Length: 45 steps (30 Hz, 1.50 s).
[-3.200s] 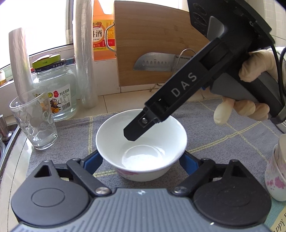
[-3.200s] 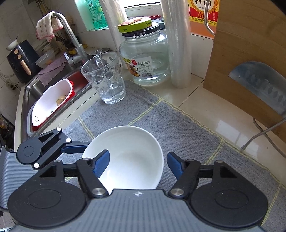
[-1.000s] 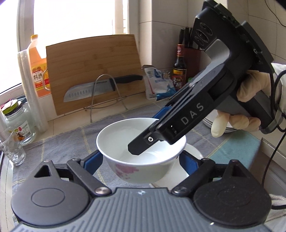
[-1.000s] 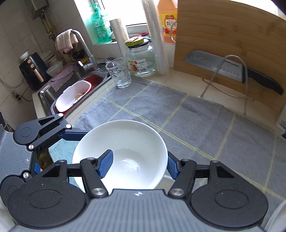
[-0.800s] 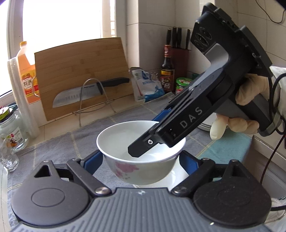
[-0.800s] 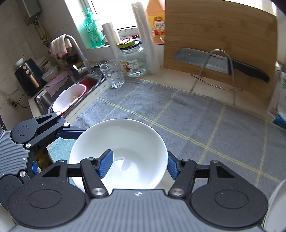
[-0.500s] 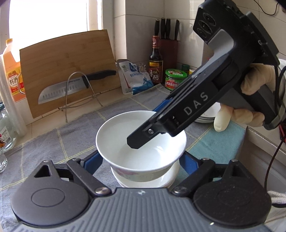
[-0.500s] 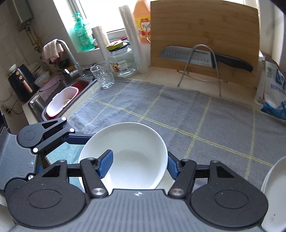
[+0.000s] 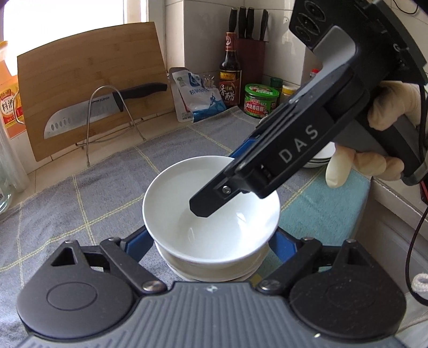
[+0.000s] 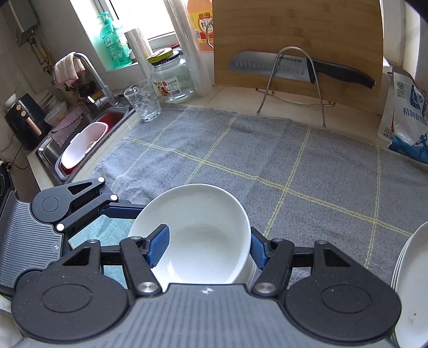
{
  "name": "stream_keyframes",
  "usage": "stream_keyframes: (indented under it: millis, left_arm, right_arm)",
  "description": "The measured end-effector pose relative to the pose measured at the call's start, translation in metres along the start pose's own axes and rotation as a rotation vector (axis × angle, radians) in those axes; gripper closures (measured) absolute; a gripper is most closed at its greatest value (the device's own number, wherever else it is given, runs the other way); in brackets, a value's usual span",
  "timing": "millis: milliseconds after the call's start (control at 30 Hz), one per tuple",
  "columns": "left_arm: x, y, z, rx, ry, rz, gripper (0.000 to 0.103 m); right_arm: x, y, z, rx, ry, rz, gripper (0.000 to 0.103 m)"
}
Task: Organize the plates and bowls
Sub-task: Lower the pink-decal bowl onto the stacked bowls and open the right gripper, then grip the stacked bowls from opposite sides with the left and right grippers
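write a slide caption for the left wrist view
Both grippers lower a white ceramic bowl onto a stacked white bowl.

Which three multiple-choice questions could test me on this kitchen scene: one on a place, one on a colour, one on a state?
1. The knife lies: A in the sink; B against the cutting board; C on the floor.
2. The right claw's pads are: A red; B blue; C green.
3. The right claw is: A wide open; B shut on nothing; C shut on the bowl's rim.
Key: B, its blade leans on the board; B, both pads show blue; C, one pad sits inside the rim, one outside.
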State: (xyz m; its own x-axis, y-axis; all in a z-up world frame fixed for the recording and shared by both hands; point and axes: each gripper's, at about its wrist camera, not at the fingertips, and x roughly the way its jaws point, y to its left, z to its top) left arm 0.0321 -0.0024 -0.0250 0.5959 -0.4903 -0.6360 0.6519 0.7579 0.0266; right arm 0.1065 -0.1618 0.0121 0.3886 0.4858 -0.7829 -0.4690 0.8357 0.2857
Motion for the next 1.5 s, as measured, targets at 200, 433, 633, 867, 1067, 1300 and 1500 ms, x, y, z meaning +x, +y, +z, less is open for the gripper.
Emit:
stream_keyframes:
  millis: [200,433,633,867,1067,1300,1500]
  left_arm:
    - [0.005,0.001,0.000,-0.003,0.022,-0.007,0.011]
    - [0.008,0.005,-0.002,-0.010,0.033,-0.037,0.010]
    - [0.008,0.004,-0.003,0.008,0.025,-0.048,0.008]
    - [-0.001,0.005,-0.010,0.019,0.015,-0.063,0.006]
    - [-0.018,0.013,-0.024,0.042,-0.012,-0.091,0.002]
    - [-0.016,0.028,-0.042,0.053,-0.004,-0.070,0.001]
    - [0.008,0.034,-0.046,0.068,0.046,-0.107,0.002]
  right_arm:
    - [0.004,-0.002,-0.001,0.002,0.013,0.008,0.034]
    - [0.006,0.001,0.001,-0.026,0.021,-0.004,0.033]
    - [0.009,0.005,0.001,-0.049,0.013,-0.019,0.017]
    - [0.005,0.017,0.001,-0.108,-0.031,-0.059,0.000]
    - [-0.015,0.027,-0.011,-0.233,-0.079,-0.077,0.000]
    - [-0.022,0.033,-0.045,-0.360,-0.013,-0.088,0.000]
    - [0.009,0.032,-0.067,-0.397,0.060,-0.132,0.000]
